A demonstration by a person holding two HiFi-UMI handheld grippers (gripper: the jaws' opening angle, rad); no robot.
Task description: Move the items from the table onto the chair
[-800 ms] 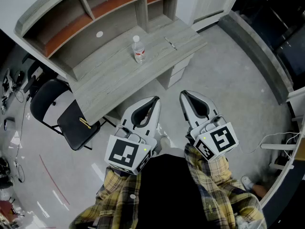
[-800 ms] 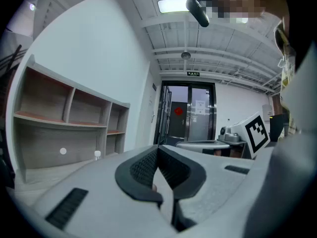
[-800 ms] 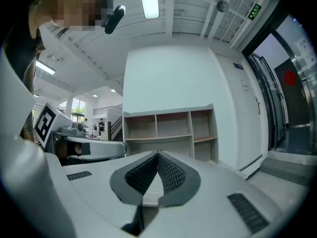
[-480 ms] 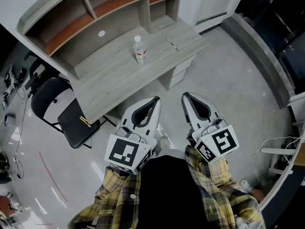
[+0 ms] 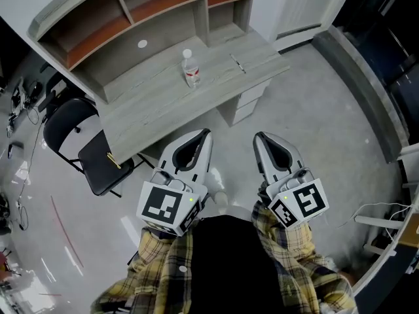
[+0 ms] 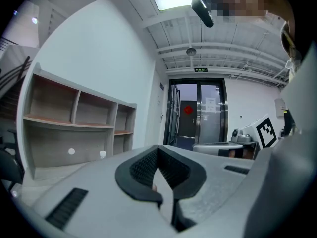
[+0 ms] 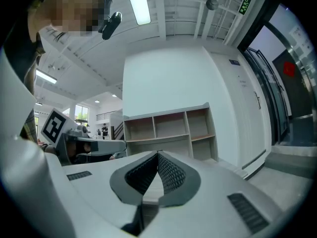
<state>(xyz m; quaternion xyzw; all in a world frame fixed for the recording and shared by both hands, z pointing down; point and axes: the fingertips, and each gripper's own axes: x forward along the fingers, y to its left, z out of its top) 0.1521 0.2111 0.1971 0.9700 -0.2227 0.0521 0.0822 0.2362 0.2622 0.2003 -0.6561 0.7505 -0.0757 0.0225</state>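
Since the earlier frames the left gripper [image 5: 203,133] has shifted a little to the left in the head view; the right gripper [image 5: 259,137] sits slightly lower and further right. Nothing on the desk has changed place.

Head view: both forearms, in yellow plaid sleeves [image 5: 160,260], are held close to the torso. The grippers lie side by side, apart, and point forward toward the desk [image 5: 157,97] over bare floor. Neither reaches the desk. A water bottle [image 5: 190,67] stands upright near the desk's middle. A pen [image 5: 237,63] lies flat toward the right end, and a small white disc [image 5: 143,44] lies near the shelf unit [image 5: 131,12] at the back. The black chair [image 5: 69,120] stands at the desk's left end, with a thin yellow item [image 5: 114,160] lying on its seat.

Left gripper view: the jaws are pressed together at the tips, with nothing between them. The gripper points past the shelf unit toward dark glass doors [image 6: 198,113]. The bottle's cap and the white disc show small at the left.

Right gripper view: the jaws meet at the tips and hold nothing. The shelf unit stands straight ahead, and the left gripper with its marker cube lies at the left edge.
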